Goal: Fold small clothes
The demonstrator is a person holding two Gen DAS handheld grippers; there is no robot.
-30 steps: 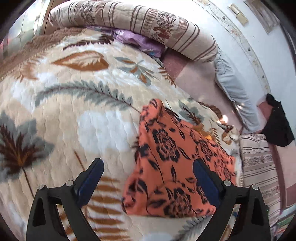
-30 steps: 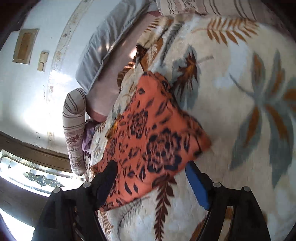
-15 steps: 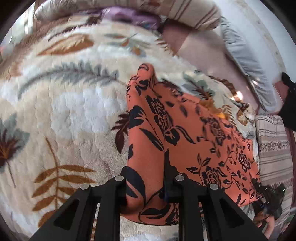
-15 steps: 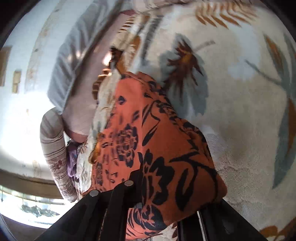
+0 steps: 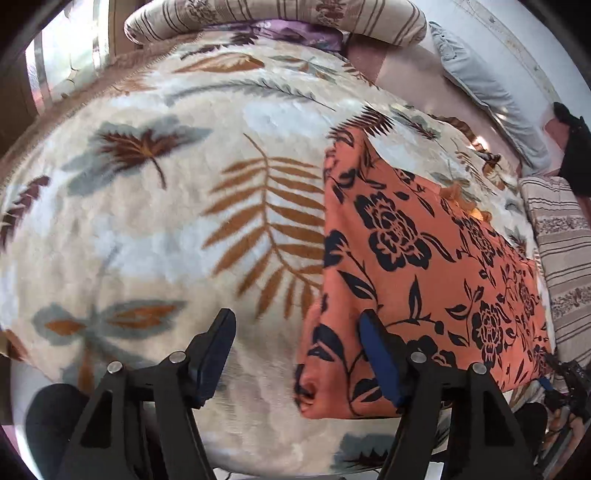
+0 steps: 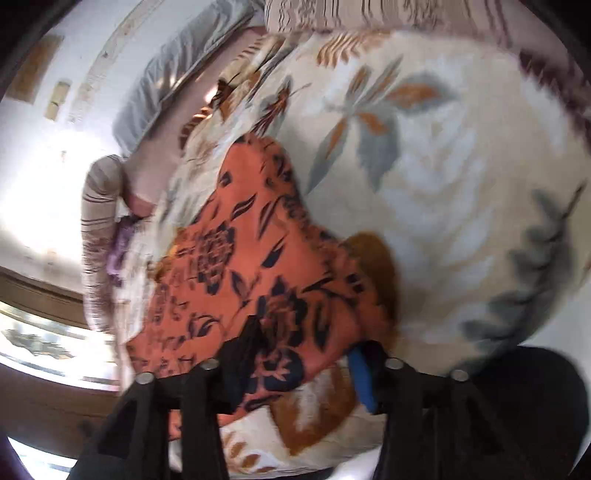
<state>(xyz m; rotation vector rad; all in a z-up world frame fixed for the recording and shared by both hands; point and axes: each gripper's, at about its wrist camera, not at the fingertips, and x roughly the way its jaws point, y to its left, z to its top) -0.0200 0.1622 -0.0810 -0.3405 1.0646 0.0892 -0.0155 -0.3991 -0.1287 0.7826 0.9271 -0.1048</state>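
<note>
Orange floral garment (image 5: 424, 266) lies folded on the leaf-patterned blanket (image 5: 166, 229).

Bed (image 5: 155, 229) with a leaf-patterned blanket

An orange floral garment (image 5: 413, 266) lies flat on the blanket; striped bolsters (image 5: 280, 14) edge it.

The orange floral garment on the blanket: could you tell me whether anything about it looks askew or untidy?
The orange floral garment lies mostly flat on the leaf-patterned blanket, but its far corner sticks out in a crooked point, so that edge is uneven.

no readable text, labels or numbers anywhere
</note>
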